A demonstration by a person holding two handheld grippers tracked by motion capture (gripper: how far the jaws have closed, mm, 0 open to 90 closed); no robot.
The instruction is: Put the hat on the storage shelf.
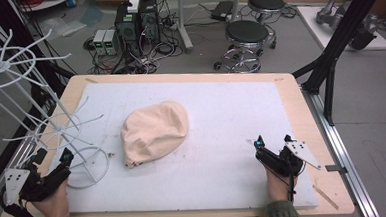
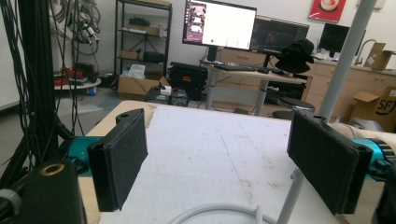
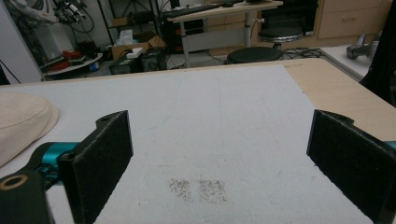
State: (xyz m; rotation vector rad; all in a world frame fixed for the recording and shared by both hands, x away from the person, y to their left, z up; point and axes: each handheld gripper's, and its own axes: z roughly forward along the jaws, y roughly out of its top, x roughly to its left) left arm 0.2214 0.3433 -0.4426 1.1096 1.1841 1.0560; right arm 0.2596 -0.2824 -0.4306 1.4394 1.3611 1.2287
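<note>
Two black hand-held tools, teal-trimmed

Left tool (image 1: 63,163) and right tool (image 1: 273,143) each carry flat black padded jaws, teal fittings, a grey three-cornered plate and a dark cable; the sleeves look olive, perhaps.

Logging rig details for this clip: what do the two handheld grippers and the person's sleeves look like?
Both the left gripper and right gripper are black with teal fittings, flat rectangular black pads, a grey three-cornered plate and a black trailing cable. Sleeve cuffs look olive-green.
</note>
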